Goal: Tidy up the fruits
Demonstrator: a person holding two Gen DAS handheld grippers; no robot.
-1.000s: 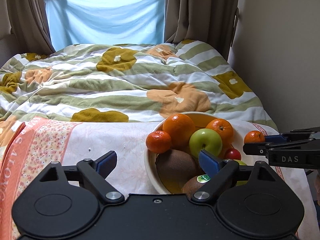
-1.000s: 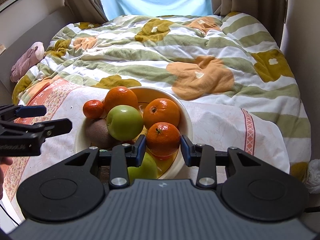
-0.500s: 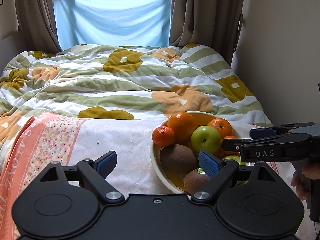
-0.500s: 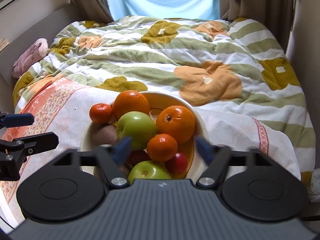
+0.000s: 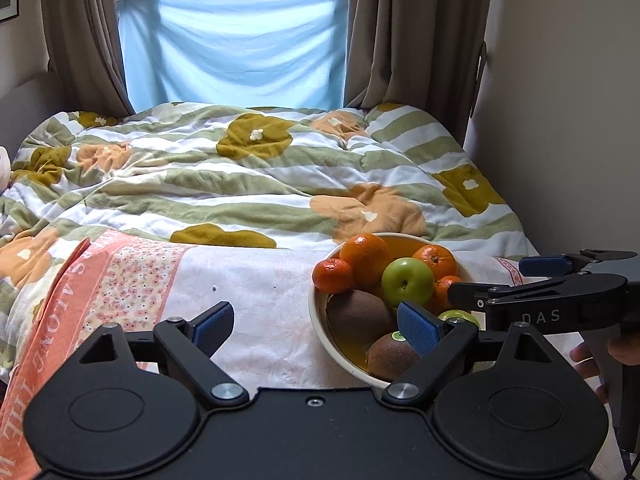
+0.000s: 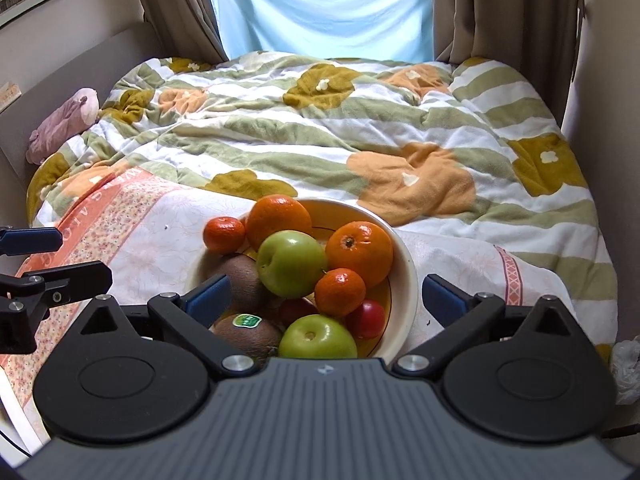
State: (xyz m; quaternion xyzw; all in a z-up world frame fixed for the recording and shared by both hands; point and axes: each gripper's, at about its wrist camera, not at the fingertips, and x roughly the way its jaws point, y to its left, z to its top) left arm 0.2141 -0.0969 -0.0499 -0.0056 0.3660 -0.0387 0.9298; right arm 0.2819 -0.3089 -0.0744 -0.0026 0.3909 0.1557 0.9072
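A cream bowl [image 6: 408, 276] [image 5: 316, 312] stands on a white floral cloth [image 5: 256, 292] on the bed. It is heaped with two oranges, green apples [image 6: 291, 262], two kiwis [image 5: 360, 316], a red fruit [image 6: 370, 318] and a small mandarin [image 6: 340, 292] in the middle of the pile. Another mandarin [image 6: 224, 234] rests at the bowl's left rim. My right gripper [image 6: 326, 300] stands open over the near side of the bowl, its pads clear of the fruit. Left of the bowl, my left gripper [image 5: 316, 326] is open and holds nothing.
A green, white and orange flowered quilt [image 5: 248, 184] covers the bed behind the cloth. A wall [image 5: 568, 120] runs close along the right side. A pink plush toy [image 6: 64, 124] lies at the far left. A person's hand [image 5: 592, 360] holds the right gripper's handle.
My right gripper has opened and let go of the small mandarin, which now rests in the bowl. Both grippers have drawn back and up from the bowl.
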